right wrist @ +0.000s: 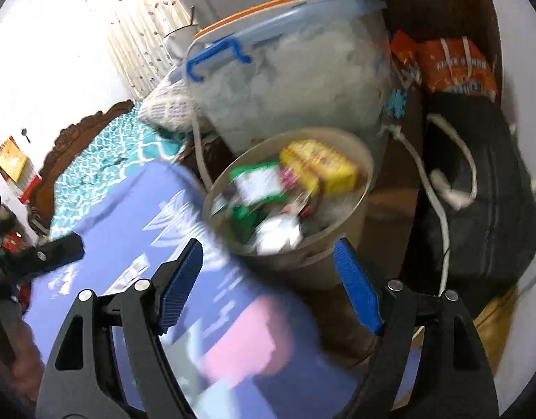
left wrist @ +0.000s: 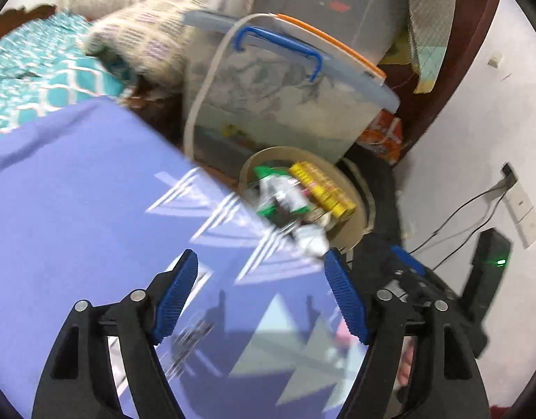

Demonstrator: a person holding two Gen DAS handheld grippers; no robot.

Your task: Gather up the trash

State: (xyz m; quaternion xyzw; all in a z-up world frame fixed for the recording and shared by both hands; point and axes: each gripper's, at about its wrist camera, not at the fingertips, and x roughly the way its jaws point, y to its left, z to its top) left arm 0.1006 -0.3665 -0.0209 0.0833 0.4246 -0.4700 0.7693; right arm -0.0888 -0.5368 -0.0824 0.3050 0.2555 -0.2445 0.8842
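A beige round bin (left wrist: 292, 149) (right wrist: 302, 269) stands beside the bed, filled with trash. Inside lie a yellow box (left wrist: 320, 188) (right wrist: 320, 166), green and white wrappers (left wrist: 278, 192) (right wrist: 257, 181) and a crumpled white piece (left wrist: 311, 241) (right wrist: 278, 234) near the front rim. My left gripper (left wrist: 259, 255) is open over the purple patterned sheet (left wrist: 75, 192), short of the bin, with nothing between its fingers. My right gripper (right wrist: 268, 244) is also open and empty, its tips just before the bin's near rim. Both views are blurred.
A clear lidded storage box (left wrist: 278, 97) (right wrist: 288, 87) with a blue handle stands right behind the bin. To the right are a black bag (right wrist: 477, 192), a white cable (right wrist: 418, 167) and an orange packet (right wrist: 456, 66). A pillow (left wrist: 145, 35) lies on the teal bedcover (left wrist: 41, 70).
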